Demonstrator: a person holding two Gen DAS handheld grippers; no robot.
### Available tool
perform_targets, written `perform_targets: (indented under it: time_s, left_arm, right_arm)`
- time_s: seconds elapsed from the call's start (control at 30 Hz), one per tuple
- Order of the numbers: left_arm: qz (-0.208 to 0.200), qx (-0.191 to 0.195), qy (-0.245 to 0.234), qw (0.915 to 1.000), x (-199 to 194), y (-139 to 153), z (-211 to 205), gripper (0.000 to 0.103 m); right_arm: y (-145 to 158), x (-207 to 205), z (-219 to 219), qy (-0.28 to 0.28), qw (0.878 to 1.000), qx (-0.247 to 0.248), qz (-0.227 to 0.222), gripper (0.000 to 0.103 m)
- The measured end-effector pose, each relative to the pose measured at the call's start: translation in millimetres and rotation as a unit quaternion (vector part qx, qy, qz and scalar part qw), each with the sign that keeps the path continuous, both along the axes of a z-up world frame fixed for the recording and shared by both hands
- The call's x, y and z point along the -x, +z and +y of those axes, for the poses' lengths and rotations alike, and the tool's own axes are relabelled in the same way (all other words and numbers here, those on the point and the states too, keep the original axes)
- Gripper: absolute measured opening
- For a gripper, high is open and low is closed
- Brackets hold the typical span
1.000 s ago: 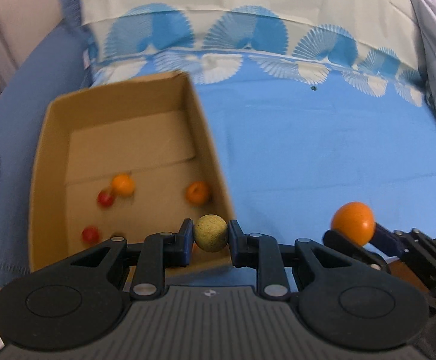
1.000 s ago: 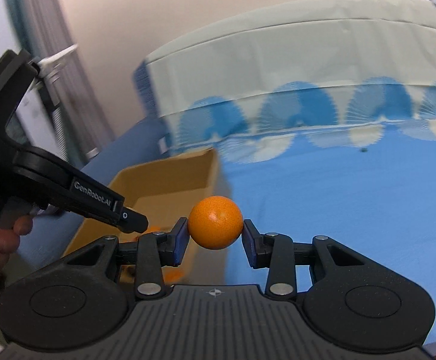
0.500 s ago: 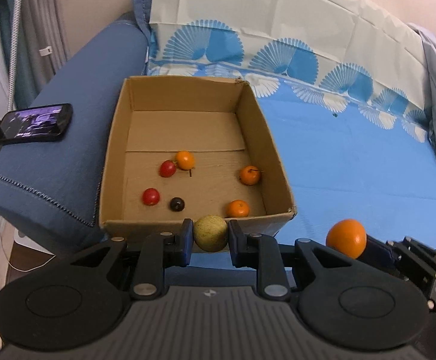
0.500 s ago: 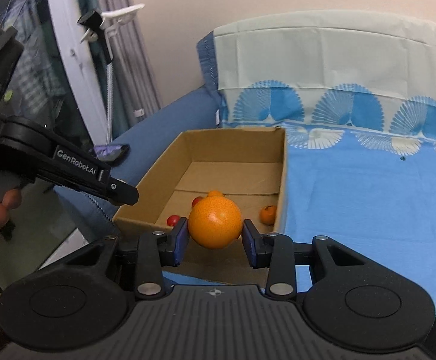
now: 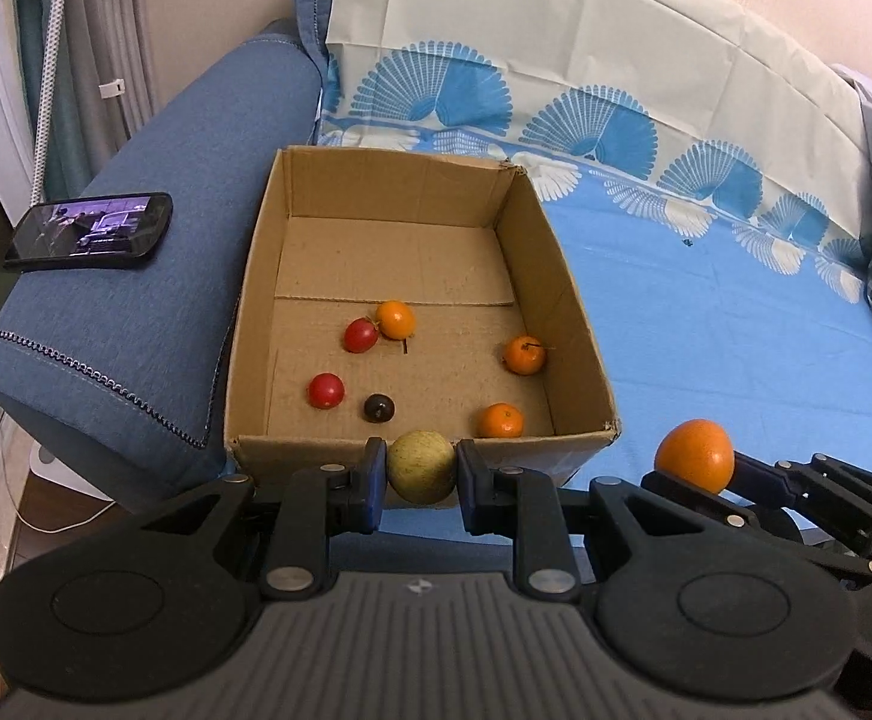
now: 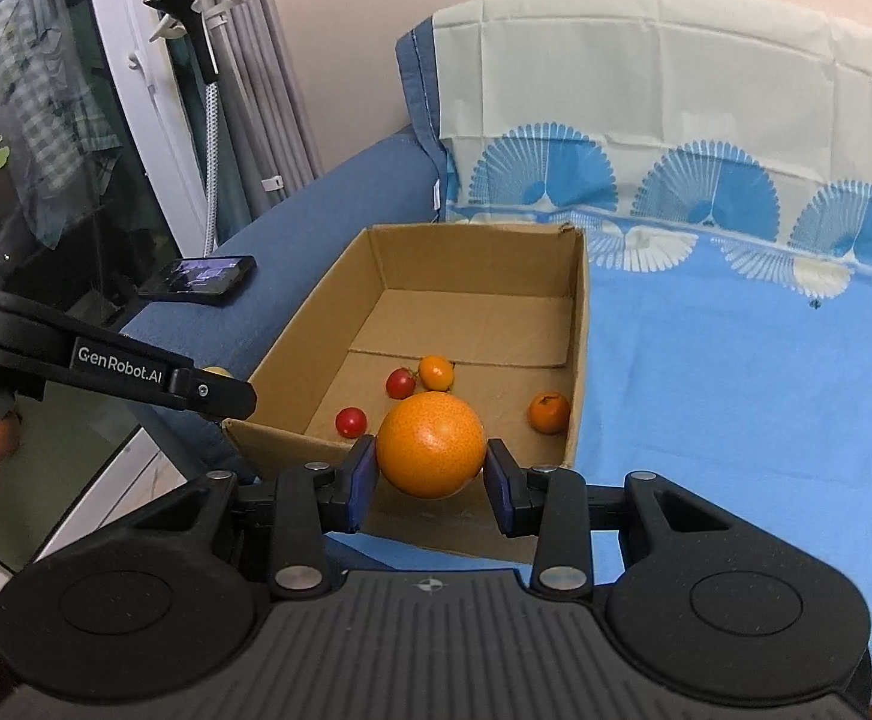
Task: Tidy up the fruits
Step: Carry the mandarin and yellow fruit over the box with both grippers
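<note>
My left gripper (image 5: 421, 468) is shut on a yellow-green round fruit (image 5: 421, 465), held just in front of the near wall of an open cardboard box (image 5: 550, 252). The box holds small oranges (image 5: 395, 319), red tomatoes (image 5: 325, 390) and a dark fruit (image 5: 379, 407). My right gripper (image 6: 430, 471) is shut on a large orange (image 6: 430, 444), held before the box's near corner (image 6: 580, 312). That orange also shows in the left wrist view (image 5: 694, 455), right of the box.
The box sits on a blue sheet (image 5: 706, 324) over a sofa, against the blue armrest (image 5: 136, 276). A phone (image 5: 88, 230) lies on the armrest. A patterned backrest cover (image 5: 556, 78) rises behind. A window and curtain (image 6: 76, 120) stand at left.
Both grippers pulled back and up from the box, still holding their fruits. The whole box and the armrest with the phone have come into view.
</note>
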State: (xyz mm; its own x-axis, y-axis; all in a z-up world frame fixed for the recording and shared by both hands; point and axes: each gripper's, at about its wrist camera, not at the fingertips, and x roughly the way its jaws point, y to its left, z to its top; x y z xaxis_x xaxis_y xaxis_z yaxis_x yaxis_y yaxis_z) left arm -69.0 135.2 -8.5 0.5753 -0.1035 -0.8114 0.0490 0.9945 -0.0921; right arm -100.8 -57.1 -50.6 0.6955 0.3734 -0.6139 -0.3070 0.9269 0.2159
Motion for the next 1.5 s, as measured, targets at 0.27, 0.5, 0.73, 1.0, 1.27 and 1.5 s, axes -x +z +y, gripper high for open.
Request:
perform_targets:
  time_s: [0.27,0.5,0.73,1.0,1.27,1.5]
  left_arm:
    - [0.008,-0.009,0.007,0.9999,-21,-4,1,0.027]
    - [0.023,-0.015,0.013,0.9995,-49,-15,0,0.027]
    - [0.038,-0.021,0.018,0.9989,-84,-31,-2,0.027]
    - [0.062,-0.036,0.023,0.9972,-122,-57,-1,0.027]
    - [0.085,-0.051,0.03,0.9946,-152,-83,4,0.027]
    - [0.099,-0.065,0.037,0.9922,-170,-103,9,0.027]
  right_arm:
    - [-3,-40,-1,0.016,0.997,-0.04,0.062,0.04]
    - [-10,-72,-1,0.014,0.996,-0.045,0.078,0.04]
    - [-28,-113,-6,0.006,0.992,-0.056,0.111,0.04]
    - [-46,-146,-3,0.0,0.991,-0.047,0.127,0.04]
    - [-65,-172,5,0.006,0.989,-0.039,0.141,0.04]
    - [-81,-189,12,0.013,0.988,-0.03,0.15,0.04]
